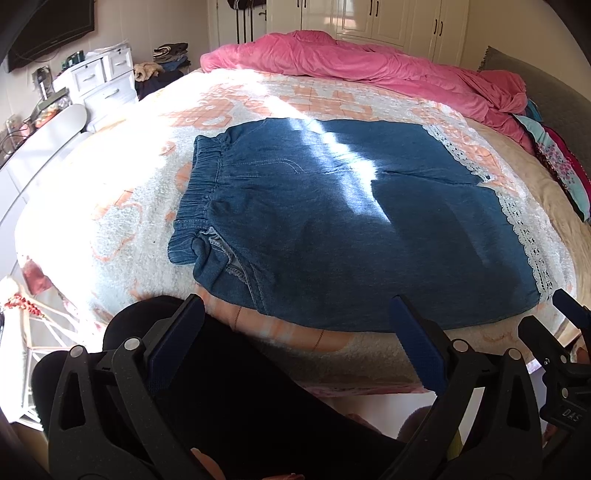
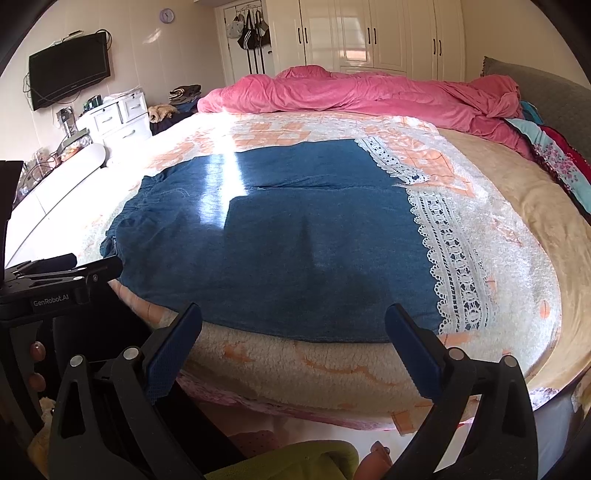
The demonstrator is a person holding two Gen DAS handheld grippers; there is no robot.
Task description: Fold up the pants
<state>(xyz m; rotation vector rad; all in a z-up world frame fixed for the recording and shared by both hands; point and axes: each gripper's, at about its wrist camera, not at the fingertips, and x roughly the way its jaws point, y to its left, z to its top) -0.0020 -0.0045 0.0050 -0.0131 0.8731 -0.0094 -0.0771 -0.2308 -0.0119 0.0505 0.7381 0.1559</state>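
Observation:
Blue denim pants [image 1: 332, 221] lie flat on the bed, elastic waistband [image 1: 201, 184] to the left and white lace hems [image 1: 524, 236] to the right. In the right wrist view the same pants [image 2: 295, 240] spread across the fleece blanket, lace hems [image 2: 450, 258] at the right. My left gripper [image 1: 297, 306] hovers open just short of the pants' near edge, nothing between its blue pads. My right gripper [image 2: 293, 314] is open too, at the near edge of the bed. The left gripper's body [image 2: 55, 280] shows at the left of the right wrist view.
A crumpled pink duvet [image 1: 369, 62] lies along the far side of the bed. Patterned pillows [image 1: 561, 162] and a grey headboard [image 1: 546, 96] sit at the right. White drawers [image 2: 114, 118], a wall TV [image 2: 68, 70] and wardrobes [image 2: 369, 33] line the room's far walls.

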